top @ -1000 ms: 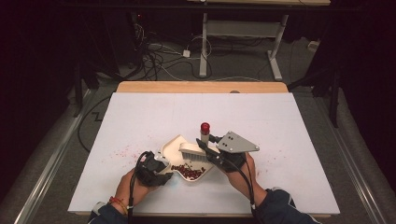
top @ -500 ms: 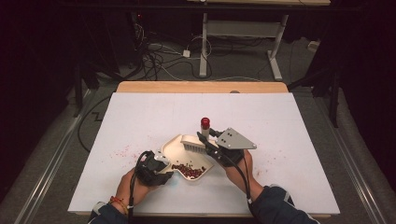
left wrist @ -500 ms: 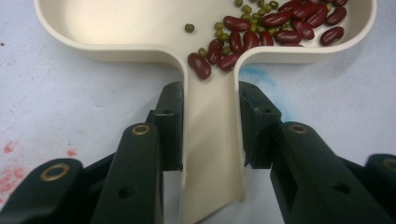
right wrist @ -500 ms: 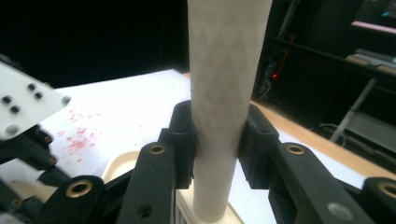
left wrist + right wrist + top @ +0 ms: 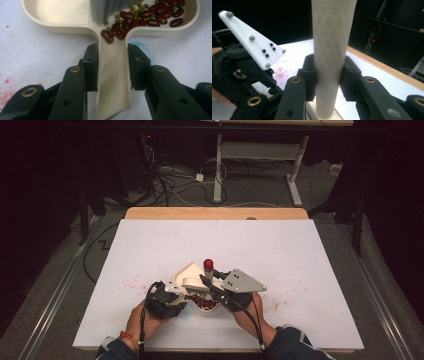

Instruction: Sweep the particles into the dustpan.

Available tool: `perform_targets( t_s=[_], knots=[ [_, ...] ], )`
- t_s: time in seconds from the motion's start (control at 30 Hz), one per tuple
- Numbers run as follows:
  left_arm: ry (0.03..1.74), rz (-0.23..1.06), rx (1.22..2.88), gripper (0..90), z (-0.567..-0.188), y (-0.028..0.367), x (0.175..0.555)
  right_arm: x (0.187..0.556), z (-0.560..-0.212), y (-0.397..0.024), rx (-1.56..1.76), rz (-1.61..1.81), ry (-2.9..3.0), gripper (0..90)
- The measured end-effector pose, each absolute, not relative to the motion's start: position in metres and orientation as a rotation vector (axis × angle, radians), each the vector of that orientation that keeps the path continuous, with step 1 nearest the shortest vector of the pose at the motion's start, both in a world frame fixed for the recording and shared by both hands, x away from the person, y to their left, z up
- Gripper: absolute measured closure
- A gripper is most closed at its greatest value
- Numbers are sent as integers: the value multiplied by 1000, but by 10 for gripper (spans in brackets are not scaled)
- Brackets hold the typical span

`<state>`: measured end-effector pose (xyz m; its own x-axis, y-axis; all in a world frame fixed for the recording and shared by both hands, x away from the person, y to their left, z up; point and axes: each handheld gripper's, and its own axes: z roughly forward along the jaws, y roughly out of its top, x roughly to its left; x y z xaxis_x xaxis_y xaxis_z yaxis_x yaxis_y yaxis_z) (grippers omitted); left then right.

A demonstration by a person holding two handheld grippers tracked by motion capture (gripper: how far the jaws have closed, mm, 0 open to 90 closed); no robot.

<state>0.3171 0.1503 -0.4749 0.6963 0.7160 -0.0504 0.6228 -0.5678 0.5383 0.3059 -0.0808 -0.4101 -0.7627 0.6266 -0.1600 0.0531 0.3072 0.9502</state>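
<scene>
Working near the worktop's (image 5: pixel 150 250) front edge, we clamp the dustpan (image 5: pixel 113 82) handle in the left gripper's (image 5: pixel 167 296) jaws, the brush (image 5: pixel 332 50) handle in the right gripper's (image 5: pixel 212 289); white worktop lies open beyond.

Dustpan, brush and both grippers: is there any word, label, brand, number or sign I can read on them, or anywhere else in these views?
None: no readable text in any view.
Cream dustpan: plain, no marking.
Brush handle: only a faint triangle texture, no lettering.
Left gripper and right gripper: bare black jaws, no label.
White table: only red specks, no writing.
</scene>
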Motion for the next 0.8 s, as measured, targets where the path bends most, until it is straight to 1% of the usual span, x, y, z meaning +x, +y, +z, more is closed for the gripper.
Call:
perform_targets(
  t_s=[0.37, 0.57, 0.8],
  knots=[
    [1036, 239, 2378, 635, -477, 154, 320, 298, -407, -79, 645, 1524, 2046, 702],
    [1035, 243, 2379, 636, -477, 154, 320, 299, -401, -86, 645, 1537, 2018, 702],
    [1037, 239, 2379, 635, -477, 157, 320, 306, -390, -103, 672, 1545, 1976, 701]
  ],
)
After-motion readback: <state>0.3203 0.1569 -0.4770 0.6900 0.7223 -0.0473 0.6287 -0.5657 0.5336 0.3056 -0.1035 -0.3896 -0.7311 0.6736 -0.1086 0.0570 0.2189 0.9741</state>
